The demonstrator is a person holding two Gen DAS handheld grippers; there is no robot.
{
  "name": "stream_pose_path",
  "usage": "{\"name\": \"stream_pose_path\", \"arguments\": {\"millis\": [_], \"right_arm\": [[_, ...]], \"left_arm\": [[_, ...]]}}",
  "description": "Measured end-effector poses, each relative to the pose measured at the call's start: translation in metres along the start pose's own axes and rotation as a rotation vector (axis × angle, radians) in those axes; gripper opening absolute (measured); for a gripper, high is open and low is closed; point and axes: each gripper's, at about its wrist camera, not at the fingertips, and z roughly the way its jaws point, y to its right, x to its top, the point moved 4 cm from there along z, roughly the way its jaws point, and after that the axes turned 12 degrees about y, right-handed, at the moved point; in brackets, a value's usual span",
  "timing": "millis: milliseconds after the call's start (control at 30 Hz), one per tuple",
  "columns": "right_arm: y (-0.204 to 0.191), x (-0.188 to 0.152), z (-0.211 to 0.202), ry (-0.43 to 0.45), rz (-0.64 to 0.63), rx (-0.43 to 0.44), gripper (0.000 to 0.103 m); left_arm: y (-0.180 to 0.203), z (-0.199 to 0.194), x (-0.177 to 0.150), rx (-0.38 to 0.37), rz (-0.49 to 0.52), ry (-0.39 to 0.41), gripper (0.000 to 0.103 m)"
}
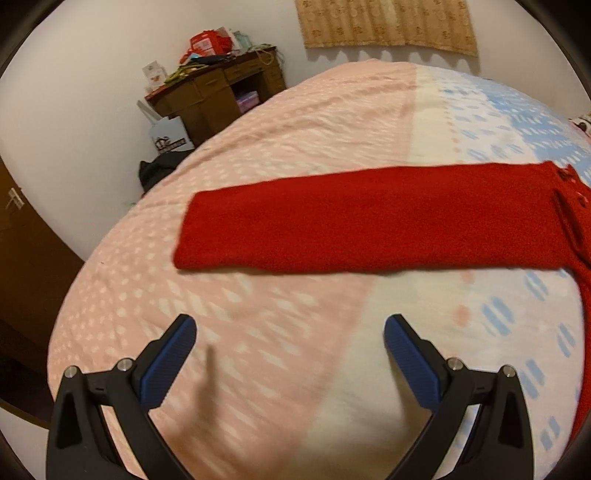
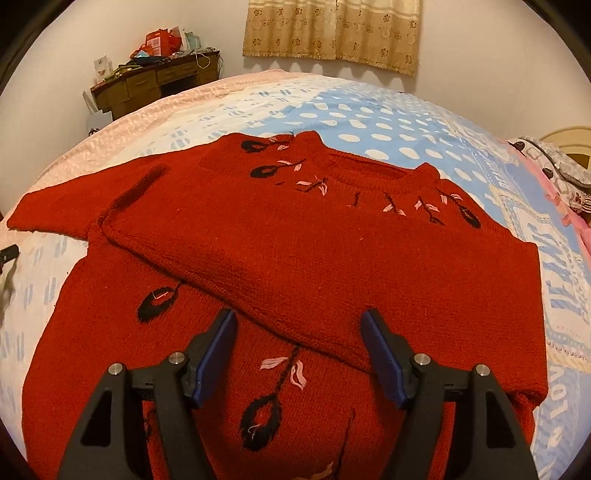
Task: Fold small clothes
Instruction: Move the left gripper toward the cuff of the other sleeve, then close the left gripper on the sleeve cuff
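A red knit sweater (image 2: pixel 332 258) with black and pink embroidery lies flat on the bed. Its right sleeve is folded across the chest. Its left sleeve (image 1: pixel 369 225) stretches out straight to the left, also seen at the left of the right wrist view (image 2: pixel 74 199). My left gripper (image 1: pixel 290 332) is open and empty, above the bedspread just short of the outstretched sleeve. My right gripper (image 2: pixel 299 332) is open and empty, over the sweater's body at the edge of the folded sleeve.
The bed has a pink, white and blue patterned bedspread (image 1: pixel 258 122). A cluttered wooden desk (image 1: pixel 221 92) stands at the far wall, with a curtain (image 2: pixel 332 29) above the bed's far side. A pillow (image 2: pixel 554 162) lies at the right. A dark door (image 1: pixel 22 258) is at left.
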Motion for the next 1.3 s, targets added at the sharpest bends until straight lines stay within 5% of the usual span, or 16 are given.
{"name": "stream_pose_path", "arguments": {"millis": [300,600,833,1167,1300], "right_arm": [[0.0,-0.002,-0.002,0.012,0.001,0.0,0.071],[0.0,-0.003,-0.003,0.018,0.004,0.003,0.071],[0.0,-0.003,-0.004,0.019,0.006,0.004,0.071],[-0.001,-0.003,-0.004,0.019,0.001,0.001,0.071],[-0.001,-0.003,-0.004,0.02,0.0,0.0,0.071]], "left_arm": [[-0.029,0.021,0.008,0.052,-0.035,-0.037,0.103],[-0.074,0.044,0.008,0.07,-0.224,-0.109,0.103],[-0.09,0.053,0.007,-0.02,-0.384,-0.12,0.09],[-0.08,0.063,0.02,-0.064,-0.392,-0.081,0.08],[-0.071,0.065,0.022,-0.066,-0.357,-0.066,0.067]]}}
